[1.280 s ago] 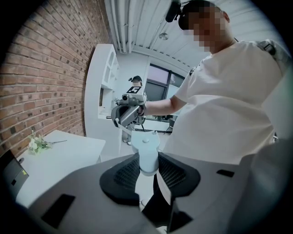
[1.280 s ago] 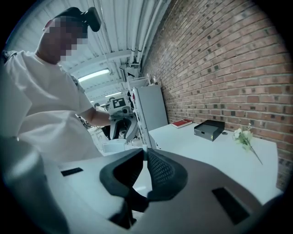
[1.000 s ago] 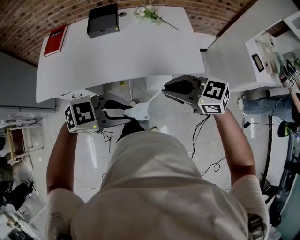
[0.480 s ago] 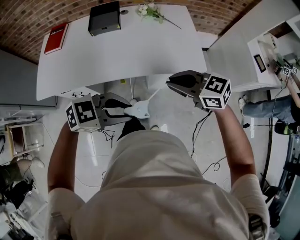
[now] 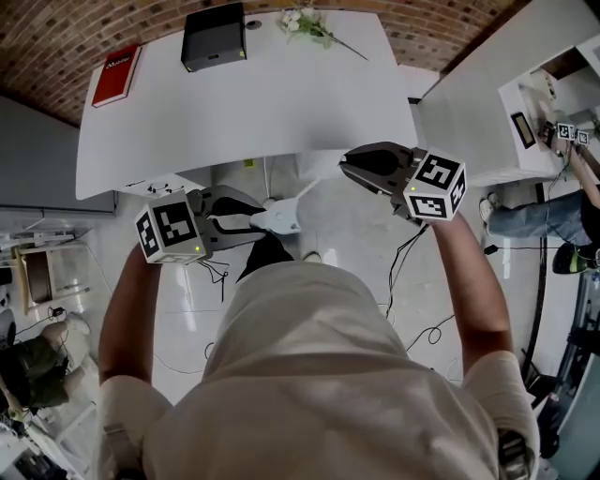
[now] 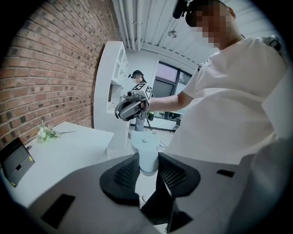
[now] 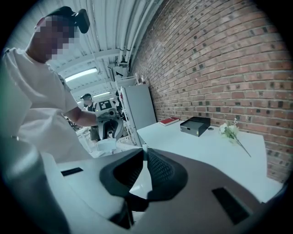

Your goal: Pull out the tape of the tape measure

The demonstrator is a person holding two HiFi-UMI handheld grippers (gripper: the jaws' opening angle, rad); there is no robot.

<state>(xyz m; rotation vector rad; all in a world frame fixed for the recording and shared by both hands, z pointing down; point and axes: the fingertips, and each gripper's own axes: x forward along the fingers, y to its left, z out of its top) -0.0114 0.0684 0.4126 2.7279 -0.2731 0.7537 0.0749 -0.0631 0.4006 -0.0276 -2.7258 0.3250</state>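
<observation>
A white tape measure [image 5: 281, 218] hangs in the air in front of the person, below the table's near edge. My left gripper [image 5: 253, 217] is shut on its case, and in the left gripper view the pads press both sides of the case [image 6: 146, 155]. A thin white tape [image 5: 310, 191] runs from the case up and right to my right gripper [image 5: 345, 169]. In the right gripper view the right gripper [image 7: 143, 153] stands shut on the tape's end. The left gripper [image 7: 109, 124] and the case [image 7: 106, 145] show beyond it.
A white table [image 5: 244, 103] lies ahead with a red book [image 5: 115, 75], a black box [image 5: 213, 37] and a flower sprig [image 5: 305, 23] at its far edge. A second white table [image 5: 469, 103] stands at right. Cables [image 5: 403, 281] lie on the floor.
My right gripper has drifted a little to the right, away from the left one, and the stretch of tape between them is slightly longer. The left gripper has stayed put.
</observation>
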